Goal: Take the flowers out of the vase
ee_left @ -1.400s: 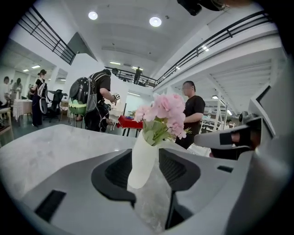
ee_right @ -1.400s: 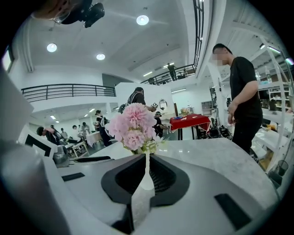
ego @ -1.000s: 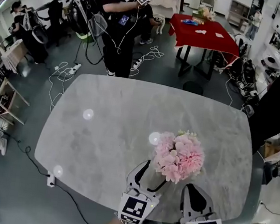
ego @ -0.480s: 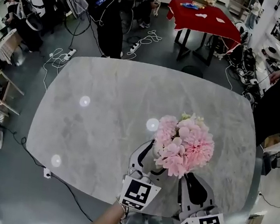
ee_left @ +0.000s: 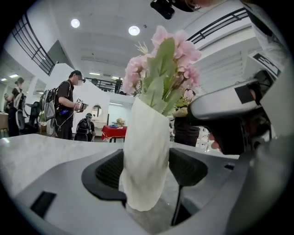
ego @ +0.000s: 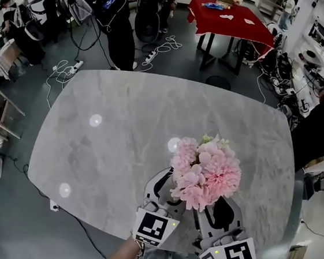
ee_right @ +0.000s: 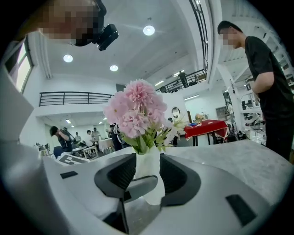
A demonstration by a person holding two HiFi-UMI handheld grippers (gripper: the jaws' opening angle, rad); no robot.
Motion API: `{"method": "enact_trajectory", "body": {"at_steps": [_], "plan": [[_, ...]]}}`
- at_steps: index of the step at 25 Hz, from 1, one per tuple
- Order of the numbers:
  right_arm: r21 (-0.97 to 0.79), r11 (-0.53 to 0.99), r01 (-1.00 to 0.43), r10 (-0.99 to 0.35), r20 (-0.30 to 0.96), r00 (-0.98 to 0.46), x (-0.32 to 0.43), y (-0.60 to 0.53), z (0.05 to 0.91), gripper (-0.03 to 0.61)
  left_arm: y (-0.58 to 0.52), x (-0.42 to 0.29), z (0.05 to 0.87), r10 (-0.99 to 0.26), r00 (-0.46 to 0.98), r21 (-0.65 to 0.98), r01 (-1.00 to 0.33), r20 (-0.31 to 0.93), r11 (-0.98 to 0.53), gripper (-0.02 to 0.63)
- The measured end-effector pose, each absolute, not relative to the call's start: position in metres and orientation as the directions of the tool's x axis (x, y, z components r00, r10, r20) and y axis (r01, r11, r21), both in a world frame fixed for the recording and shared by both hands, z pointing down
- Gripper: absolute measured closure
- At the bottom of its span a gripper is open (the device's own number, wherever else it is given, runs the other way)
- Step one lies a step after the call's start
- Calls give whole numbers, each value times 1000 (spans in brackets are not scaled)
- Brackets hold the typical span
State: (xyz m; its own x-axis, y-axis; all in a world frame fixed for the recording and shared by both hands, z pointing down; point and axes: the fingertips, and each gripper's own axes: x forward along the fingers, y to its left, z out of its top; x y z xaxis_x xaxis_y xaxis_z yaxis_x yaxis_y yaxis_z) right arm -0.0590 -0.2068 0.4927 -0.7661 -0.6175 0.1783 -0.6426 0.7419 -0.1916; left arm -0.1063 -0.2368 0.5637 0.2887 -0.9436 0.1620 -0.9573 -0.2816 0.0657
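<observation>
Between the jaws of the left gripper (ego: pixel 170 182) stands the white vase (ee_left: pixel 144 156), upright on the grey marble table (ego: pixel 110 126), its body filling most of the gap. Those jaws are wide and closing. The left pad looks to be at the vase wall while a thin gap shows at the right pad, so nothing is clamped yet. This low placing on the body reads as a bracing hold, meant to keep the vase from lifting or tipping when the bunch is drawn out.

Just to the right of it, the right gripper (ego: pixel 218 207) faces the same vase from its own side. Its jaws are opening, with the vase's upper part framed between them and neither pad clearly pressing, so it holds nothing. The pink flowers (ego: pixel 207 169) sit fully in the vase, above both pairs of jaws. Their green stems (ee_right: pixel 146 138) are bunched at the mouth, just over the right gripper's pads. That is probably why it opens there: the stems are the firm part to grip, and the blooms would crush. It likely needs to go a little higher to close on stems and not on the vase.
</observation>
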Motion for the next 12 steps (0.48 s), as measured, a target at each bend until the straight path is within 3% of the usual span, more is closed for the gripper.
{"method": "enact_trajectory", "body": {"at_steps": [4,12], "plan": [[-162,766,-622,-611,119,-783,-71,-220,483,393,-238,-107,561,-946,288,56,-957,149,-283,301],[-82,826,-557,-551,90,-830,-90,-235,471,388,-239,-104,563,-938,304,45,-953,164,-301,304]]}}
